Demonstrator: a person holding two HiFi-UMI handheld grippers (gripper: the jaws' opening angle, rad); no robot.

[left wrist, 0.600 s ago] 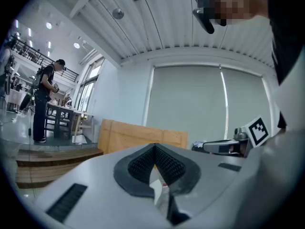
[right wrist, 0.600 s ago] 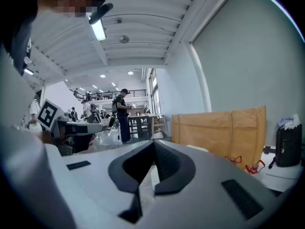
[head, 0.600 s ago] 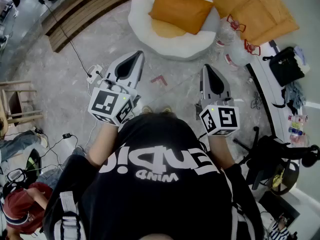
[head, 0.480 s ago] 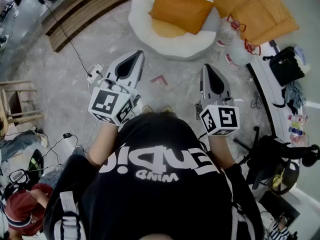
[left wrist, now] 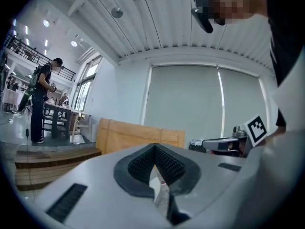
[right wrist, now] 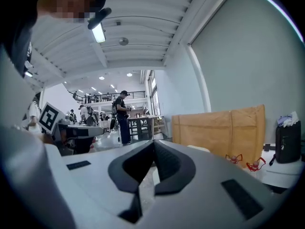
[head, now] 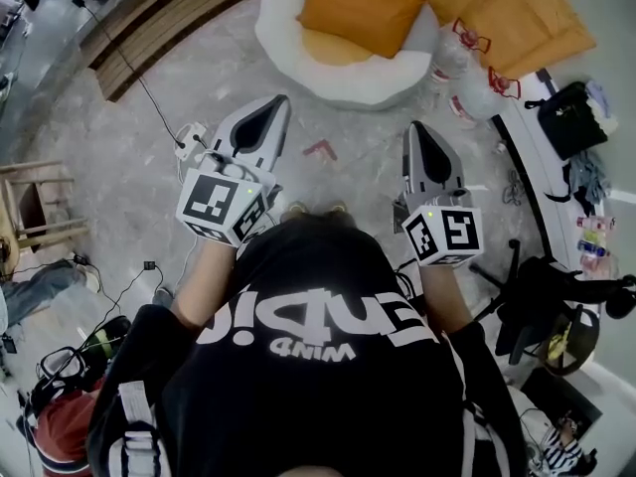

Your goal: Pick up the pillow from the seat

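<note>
Pillow (head: 360, 10) is seen across the white seat's (head: 343, 79) far edge, higher in view than before; left gripper (head: 276, 102) and right gripper (head: 414, 129) are clamped shut, empty.

Ahead of our left gripper (head: 281, 101), pale grey with black ridged pads, we see an orange pillow (head: 360, 8) on a white seat (head: 343, 76). Our right gripper (head: 412, 129) wears the same grey and black. Each carries a marker cube (head: 221, 207) patterned in black-and-white squares. Between the two grippers, a small red mark (head: 319, 150) shows on the mottled grey floor (head: 149, 137). Beyond the right gripper we see tan boards (head: 517, 18), and to its right a black bag (head: 566, 127). Our T-shirt (head: 318, 386) is black with white lettering.
</note>
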